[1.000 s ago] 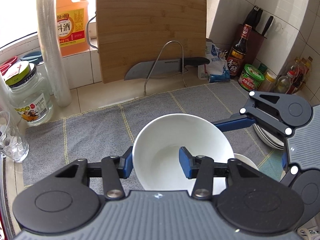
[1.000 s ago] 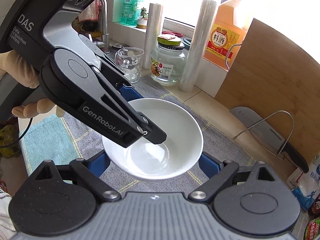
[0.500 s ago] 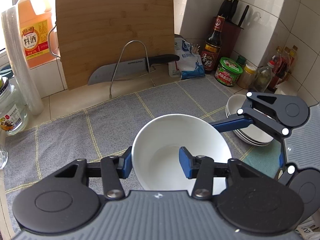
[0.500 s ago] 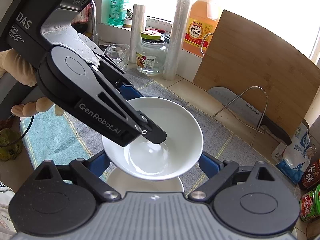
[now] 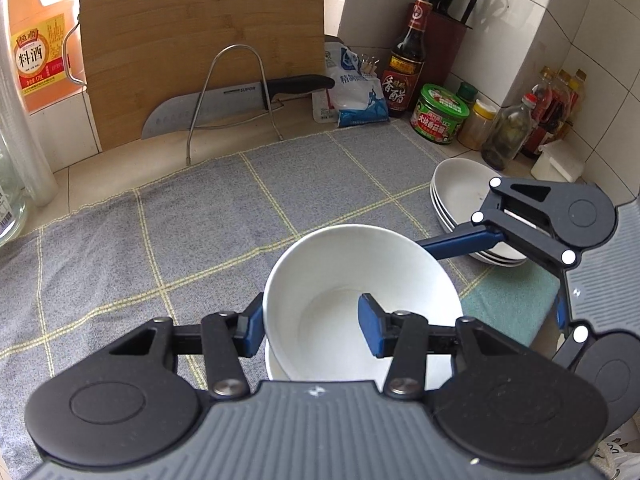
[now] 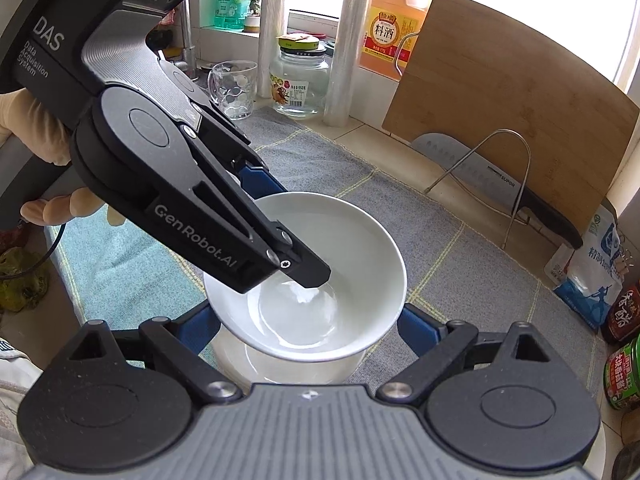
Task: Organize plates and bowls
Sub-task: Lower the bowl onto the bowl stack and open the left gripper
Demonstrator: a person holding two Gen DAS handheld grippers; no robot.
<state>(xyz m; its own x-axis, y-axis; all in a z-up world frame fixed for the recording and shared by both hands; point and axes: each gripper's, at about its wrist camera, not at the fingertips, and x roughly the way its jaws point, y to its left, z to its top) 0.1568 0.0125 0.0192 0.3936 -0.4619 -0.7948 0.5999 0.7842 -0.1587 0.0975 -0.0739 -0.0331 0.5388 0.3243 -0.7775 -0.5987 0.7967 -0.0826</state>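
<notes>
A: Any writing?
B: "GenRobot.AI" and "DAS" on the left gripper [image 6: 280,236]; "SUPOR" on the knife [image 5: 208,106].
A: The white bowl [image 5: 360,304]?
B: Glossy, plain, above the grey cloth [image 5: 200,216]; left gripper pinches its rim, right gripper [image 6: 308,320] clasps its sides, spread wide.

A white bowl [image 6: 320,272] was held above a second white dish [image 6: 280,364] over the grey checked cloth [image 6: 460,248] on the tabletop [image 6: 384,136]. The right tongs [image 6: 310,322] spanned its sides, blue pads against the outer wall. The left tongs [image 6: 276,220] pinched its near-left rim, one finger inside. Behind stood a cutting board [image 6: 508,92], a knife [image 6: 500,180], a glass jar [image 6: 300,76] and a mug [image 6: 234,88].
</notes>
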